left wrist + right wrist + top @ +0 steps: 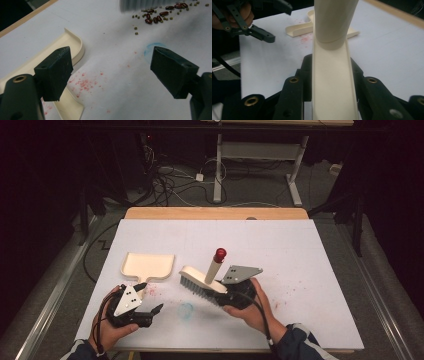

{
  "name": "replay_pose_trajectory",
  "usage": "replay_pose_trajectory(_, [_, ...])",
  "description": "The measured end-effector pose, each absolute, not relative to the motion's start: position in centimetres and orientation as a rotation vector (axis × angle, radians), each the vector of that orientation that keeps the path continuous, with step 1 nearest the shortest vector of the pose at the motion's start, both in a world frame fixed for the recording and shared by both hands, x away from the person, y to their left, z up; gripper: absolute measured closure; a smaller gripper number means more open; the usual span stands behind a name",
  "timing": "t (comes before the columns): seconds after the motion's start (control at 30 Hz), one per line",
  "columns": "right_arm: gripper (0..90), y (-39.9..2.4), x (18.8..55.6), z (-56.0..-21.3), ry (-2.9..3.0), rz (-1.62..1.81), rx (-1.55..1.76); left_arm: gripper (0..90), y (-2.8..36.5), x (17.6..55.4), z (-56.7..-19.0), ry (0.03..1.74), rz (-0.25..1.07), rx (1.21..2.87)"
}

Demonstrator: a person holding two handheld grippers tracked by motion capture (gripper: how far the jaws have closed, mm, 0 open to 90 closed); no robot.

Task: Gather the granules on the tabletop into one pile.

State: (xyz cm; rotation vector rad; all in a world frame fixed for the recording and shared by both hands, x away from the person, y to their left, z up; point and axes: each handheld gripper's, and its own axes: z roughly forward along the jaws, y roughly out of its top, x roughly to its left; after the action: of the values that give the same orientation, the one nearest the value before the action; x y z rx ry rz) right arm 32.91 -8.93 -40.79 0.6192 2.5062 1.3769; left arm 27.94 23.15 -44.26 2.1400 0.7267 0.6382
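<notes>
At the near edge of a white-covered table (320,270), a person's two forearms enter from below, each hand holding a two-jaw gripper. The left gripper (155,310) hangs just above the table with its jaws spread wide and nothing between them. Its own view shows the handle of a cream dustpan (71,53) just beyond one jaw, and faint red speckles staining the sheet.

To its right, the right gripper (332,82) is clamped on the cream back of a hand brush (202,281). The brush is tilted, its grey bristles facing down toward the table. Its pale handle, tipped with a red cap (220,254), slants up and away.

Just past the bristles, the left gripper view shows a loose scatter of red beans (160,15) and small green beans (136,28). A faint blue ring (186,310) marks the sheet between the grippers.

The dustpan lies farther back on the left, flat and unheld.

The work appears to be sweeping the beans into the pan. To do it well, the free gripper should probably grasp the pan's handle and press its lip flat to the sheet, while the brush makes short, low strokes so the beans do not roll away.
</notes>
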Motion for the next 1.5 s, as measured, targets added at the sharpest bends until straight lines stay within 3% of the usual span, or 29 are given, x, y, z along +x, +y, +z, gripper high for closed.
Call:
replay_pose_trajectory(0.23, [67.9,-6.1,32.7,-43.8,2.551,1.349,0.797,17.1,23.2,28.0,-44.3,0.723,0.63,2.137])
replay_pose_trajectory(0.5, [67.7,-7.7,34.1,-44.8,2.446,1.29,1.002,17.2,22.5,28.0,-44.8,0.7,0.611,2.179])
replay_pose_trajectory(1.07, [67.7,-12.6,34.2,-44.4,2.346,1.262,1.211,17.1,22.2,28.0,-44.9,0.685,0.593,2.195])
replay_pose_trajectory(1.5, [67.8,-13.9,33.8,-42.0,2.365,1.296,1.014,17.1,22.1,28.0,-44.9,0.675,0.595,2.208])
